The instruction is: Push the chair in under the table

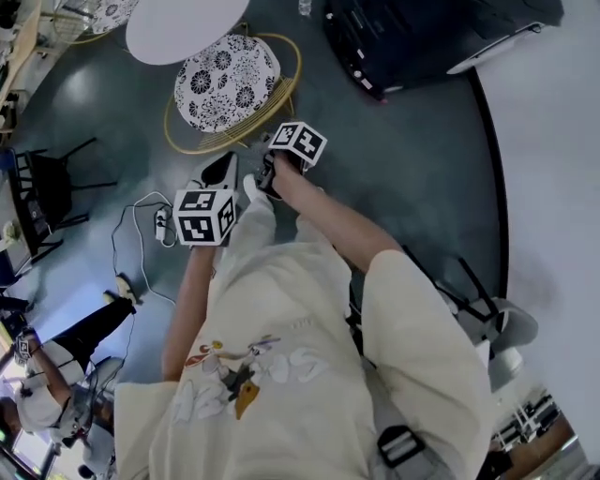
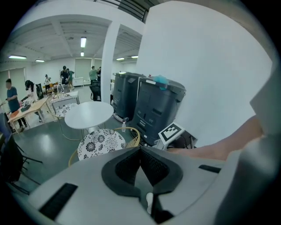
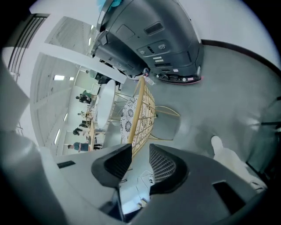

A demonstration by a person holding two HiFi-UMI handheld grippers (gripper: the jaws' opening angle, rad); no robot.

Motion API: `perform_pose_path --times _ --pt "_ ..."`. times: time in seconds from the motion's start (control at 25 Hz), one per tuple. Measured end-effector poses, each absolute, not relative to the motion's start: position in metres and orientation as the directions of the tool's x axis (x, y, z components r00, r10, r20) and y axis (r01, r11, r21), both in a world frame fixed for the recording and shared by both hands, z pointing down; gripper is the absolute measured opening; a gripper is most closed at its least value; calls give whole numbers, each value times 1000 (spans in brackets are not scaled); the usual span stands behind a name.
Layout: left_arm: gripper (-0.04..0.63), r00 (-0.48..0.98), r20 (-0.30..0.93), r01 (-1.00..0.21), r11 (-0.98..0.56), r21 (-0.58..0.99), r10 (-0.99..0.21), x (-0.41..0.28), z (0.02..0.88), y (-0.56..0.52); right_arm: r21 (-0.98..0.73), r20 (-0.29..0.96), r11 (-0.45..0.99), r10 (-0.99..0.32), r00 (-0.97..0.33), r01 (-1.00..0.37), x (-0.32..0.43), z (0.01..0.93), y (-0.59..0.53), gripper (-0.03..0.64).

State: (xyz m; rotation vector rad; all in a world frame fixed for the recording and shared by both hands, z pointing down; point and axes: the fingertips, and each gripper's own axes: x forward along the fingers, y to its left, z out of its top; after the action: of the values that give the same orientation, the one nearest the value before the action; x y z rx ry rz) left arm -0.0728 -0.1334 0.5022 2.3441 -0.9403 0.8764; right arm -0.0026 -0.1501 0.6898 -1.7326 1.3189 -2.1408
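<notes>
- Chair (image 1: 228, 82): round floral cushion in a gold wire hoop frame, just beside the smooth round white table (image 1: 178, 28).
- Right gripper (image 3: 140, 151): ribbed black pads parted, released; the wire back is just ahead.
- Left gripper (image 2: 141, 151): pads clenched together, empty.
- Open grey floor (image 1: 412, 159) lies to the right.

The body of the left tongs (image 2: 140, 151) hides the lower part of the chair (image 2: 100, 145) just beyond it. The people (image 2: 66, 77) far behind the table (image 2: 88, 115) are too small to tell apart. In the right gripper view, the chair's wicker back runs down behind the right tongs (image 3: 140, 163), so its lower end is hidden. In the head view, marker cubes (image 1: 206, 216) cover both tongs' jaws. Beyond them, the top edge cuts off the table, which overlaps the chair's far side.
</notes>
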Motion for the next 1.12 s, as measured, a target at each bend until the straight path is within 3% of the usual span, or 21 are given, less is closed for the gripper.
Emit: perform_pose_path --times 0.12,0.32,0.56,0.84,1.12 --pt "9 577 693 -722 -667 186 -432 -66 495 -124 -641 766 -570 -511 -390 -513 13 671 -119 106" --pt "9 599 666 -713 -674 192 -444 -67 480 -112 -715 693 -439 -543 -474 -544 24 611 -99 106" --pt "9 620 639 -706 -680 200 -455 -89 443 -79 -719 642 -173 -538 -547 -673 38 527 -63 92" --pt "9 663 575 -694 -683 230 -480 -93 383 -90 -740 496 145 -541 -679 -657 12 433 -80 81" --pt "9 699 568 -645 -726 237 -435 -56 374 -47 -670 426 365 -524 -738 -646 5 379 -37 81"
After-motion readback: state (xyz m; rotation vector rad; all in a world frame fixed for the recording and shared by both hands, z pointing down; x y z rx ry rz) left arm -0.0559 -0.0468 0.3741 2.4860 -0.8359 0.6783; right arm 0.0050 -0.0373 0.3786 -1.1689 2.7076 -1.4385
